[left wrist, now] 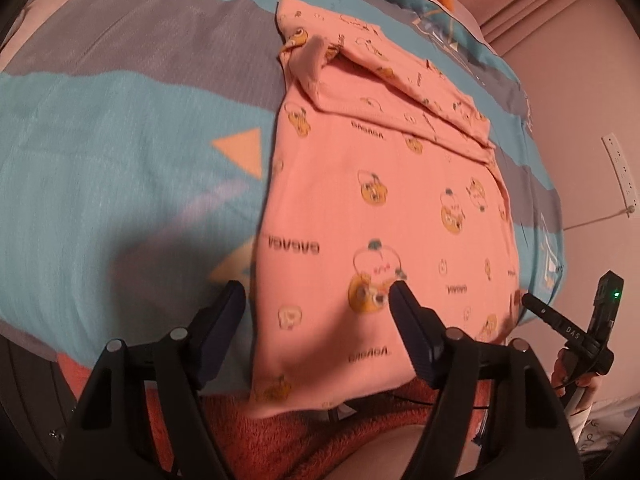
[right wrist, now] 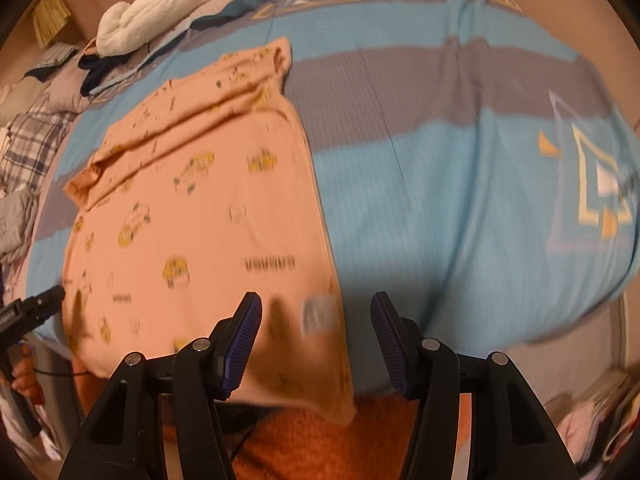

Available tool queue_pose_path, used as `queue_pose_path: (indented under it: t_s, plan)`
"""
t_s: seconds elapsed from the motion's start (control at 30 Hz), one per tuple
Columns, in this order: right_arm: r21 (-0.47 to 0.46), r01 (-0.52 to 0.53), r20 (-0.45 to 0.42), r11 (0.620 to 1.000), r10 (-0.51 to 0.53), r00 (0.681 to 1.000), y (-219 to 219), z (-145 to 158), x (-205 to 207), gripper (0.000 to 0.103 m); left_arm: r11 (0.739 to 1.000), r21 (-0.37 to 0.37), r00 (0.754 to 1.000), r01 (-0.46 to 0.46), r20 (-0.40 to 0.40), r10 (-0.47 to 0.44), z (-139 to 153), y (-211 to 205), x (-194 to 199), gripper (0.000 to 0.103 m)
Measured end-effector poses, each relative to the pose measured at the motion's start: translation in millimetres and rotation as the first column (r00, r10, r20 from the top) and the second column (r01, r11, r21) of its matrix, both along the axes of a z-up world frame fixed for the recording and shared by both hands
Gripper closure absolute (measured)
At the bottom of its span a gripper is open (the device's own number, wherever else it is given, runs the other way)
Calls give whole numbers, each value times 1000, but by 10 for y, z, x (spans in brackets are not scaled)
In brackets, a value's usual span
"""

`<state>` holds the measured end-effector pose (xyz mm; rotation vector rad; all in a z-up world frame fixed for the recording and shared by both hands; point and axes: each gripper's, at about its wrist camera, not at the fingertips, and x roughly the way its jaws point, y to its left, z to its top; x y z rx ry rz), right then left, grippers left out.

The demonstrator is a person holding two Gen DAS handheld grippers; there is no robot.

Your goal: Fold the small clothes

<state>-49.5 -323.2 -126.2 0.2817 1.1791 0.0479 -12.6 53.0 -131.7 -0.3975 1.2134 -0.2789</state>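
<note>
A small pink garment (left wrist: 384,216) with yellow cartoon prints lies flat on the blue and grey bedspread (left wrist: 120,152), its sleeves folded in across the far end. Its near hem hangs over the bed's front edge. My left gripper (left wrist: 316,300) is open and empty, hovering over the garment's near left edge. In the right wrist view the same garment (right wrist: 200,216) lies left of centre. My right gripper (right wrist: 316,316) is open and empty, above the garment's near right corner. The other gripper's tip shows at the far left (right wrist: 44,300).
A white towel (right wrist: 168,4) and dark clothes (right wrist: 100,68) lie at the far end of the bed. A plaid cloth (right wrist: 28,140) is at the left. An orange fluffy fabric (right wrist: 320,440) sits below the bed's front edge. A wall power strip (left wrist: 620,168) is at the right.
</note>
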Motion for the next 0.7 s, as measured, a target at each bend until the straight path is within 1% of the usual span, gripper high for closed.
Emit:
queue_pose_path:
  t_s: [0.2, 0.37, 0.53, 0.7]
  plan:
    - [24, 9, -25, 1000, -8, 1000, -28, -107, -169, 47, 1000, -1, 1000, 14, 0, -14, -34, -34, -201, 29]
    - [32, -40, -30, 999, 41, 999, 24, -216, -285, 47, 1000, 7, 1000, 17, 20, -18, -89, -50, -364, 29]
    - [8, -61, -52, 998, 61, 997, 66, -365, -345, 47, 999, 28, 998, 20, 52, -21, -138, -83, -506, 29]
    - [26, -77, -44, 997, 78, 996, 93, -469, -347, 47, 998, 51, 998, 29, 57, -32, -182, -136, -588, 29]
